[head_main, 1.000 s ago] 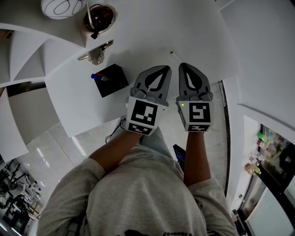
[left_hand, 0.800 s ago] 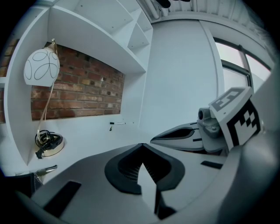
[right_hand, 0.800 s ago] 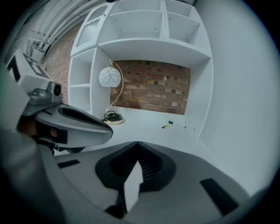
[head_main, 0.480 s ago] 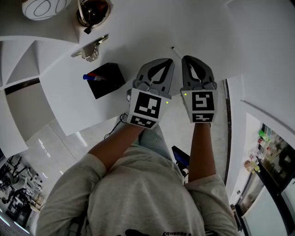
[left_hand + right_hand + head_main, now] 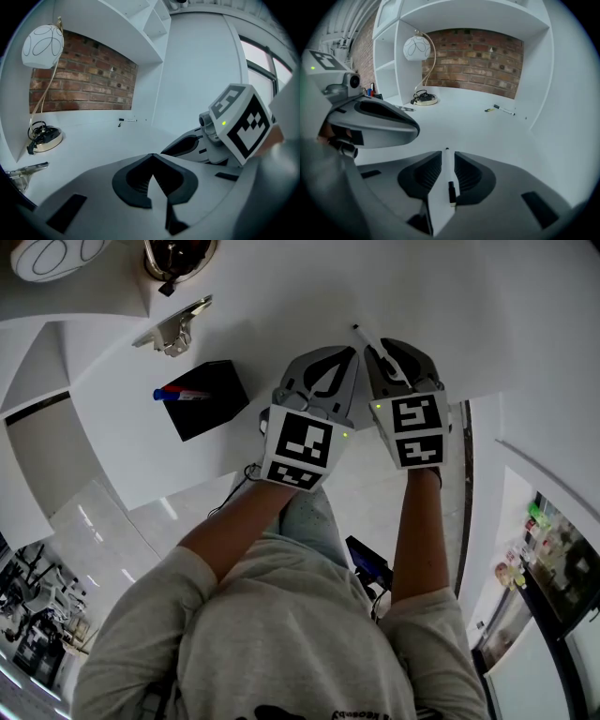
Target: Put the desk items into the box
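Right gripper (image 5: 398, 351) jaws, just opened, straddle the white pen (image 5: 448, 173) near the desk's (image 5: 281, 296) front edge — centre it, then squeeze (left gripper (image 5: 339, 360) closed, empty).

A white desk (image 5: 281, 296) runs along a red brick wall (image 5: 473, 51). It is framed by white shelves (image 5: 386, 56) on one side and a plain white panel (image 5: 534, 79) on the other. A lamp (image 5: 417, 47) with a round white shade on a curved brass stem stands at the back of the desk. Beyond the desk edge, the floor (image 5: 103, 531) is pale, glossy tile. A window (image 5: 265, 65) brings in daylight beside a white wall (image 5: 197, 70).
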Action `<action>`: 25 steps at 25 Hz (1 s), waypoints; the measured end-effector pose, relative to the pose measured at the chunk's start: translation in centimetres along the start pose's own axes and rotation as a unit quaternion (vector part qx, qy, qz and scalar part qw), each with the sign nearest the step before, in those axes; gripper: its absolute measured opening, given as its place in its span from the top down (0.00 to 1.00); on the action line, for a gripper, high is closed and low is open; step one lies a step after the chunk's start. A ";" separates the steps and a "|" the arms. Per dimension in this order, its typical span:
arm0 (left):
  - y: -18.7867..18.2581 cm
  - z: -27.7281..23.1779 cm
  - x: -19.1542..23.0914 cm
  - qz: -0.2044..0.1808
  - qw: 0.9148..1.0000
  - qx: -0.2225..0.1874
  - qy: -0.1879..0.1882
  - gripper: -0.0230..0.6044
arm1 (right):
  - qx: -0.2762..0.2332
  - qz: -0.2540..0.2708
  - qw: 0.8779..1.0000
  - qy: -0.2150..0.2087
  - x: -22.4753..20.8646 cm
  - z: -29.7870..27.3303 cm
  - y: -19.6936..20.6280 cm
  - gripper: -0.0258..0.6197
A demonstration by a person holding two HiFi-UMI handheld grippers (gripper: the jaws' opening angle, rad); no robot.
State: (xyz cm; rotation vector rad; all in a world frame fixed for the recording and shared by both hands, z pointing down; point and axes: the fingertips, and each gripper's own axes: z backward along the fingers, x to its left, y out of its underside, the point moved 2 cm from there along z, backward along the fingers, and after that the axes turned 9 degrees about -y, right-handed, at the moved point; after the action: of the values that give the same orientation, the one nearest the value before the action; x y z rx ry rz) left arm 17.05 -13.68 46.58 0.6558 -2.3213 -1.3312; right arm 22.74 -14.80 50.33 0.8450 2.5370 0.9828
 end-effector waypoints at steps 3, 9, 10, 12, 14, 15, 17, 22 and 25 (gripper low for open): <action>0.4 -0.5 0.3 -0.002 1.000 0.005 -0.003 0.96 | 0.029 -0.002 0.999 -0.017 -0.3 -1.0 0.6 0.81; 1.0 -0.8 0.8 -0.009 1.000 0.014 -0.011 0.96 | 0.085 0.004 0.995 -0.051 -0.4 -2.5 1.4 0.81; 1.1 -0.9 0.9 -0.010 1.000 0.014 -0.012 0.96 | 0.092 0.003 0.994 -0.056 -0.4 -2.6 1.4 0.81; 1.1 -0.9 1.1 -0.011 1.000 0.015 -0.014 0.96 | 0.109 -0.004 0.992 -0.064 -0.3 -2.9 1.7 0.81; 1.2 -0.8 1.2 -0.010 1.000 0.015 -0.016 0.96 | 0.125 -0.012 0.990 -0.069 -0.2 -3.1 2.0 0.81; 1.1 -0.8 1.2 -0.010 1.000 0.015 -0.016 0.96 | 0.132 -0.017 0.988 -0.072 -0.2 -3.2 2.2 0.81; 1.1 -0.7 1.1 -0.010 1.000 0.015 -0.015 0.96 | 0.146 -0.028 0.986 -0.075 -0.3 -3.3 2.5 0.81; 1.4 -0.3 0.9 -0.006 1.000 0.018 -0.012 0.96 | 0.178 -0.049 0.979 -0.087 -0.3 -3.7 2.5 0.88; 1.7 -0.1 0.7 -0.006 1.000 0.029 -0.010 0.96 | 0.182 -0.050 0.978 -0.085 -0.4 -3.6 2.5 0.89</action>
State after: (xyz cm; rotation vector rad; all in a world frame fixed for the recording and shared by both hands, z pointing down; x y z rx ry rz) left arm 16.18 -13.46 48.17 0.6797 -2.3832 -1.2845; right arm 22.46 -15.43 54.68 0.8439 2.6153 0.3997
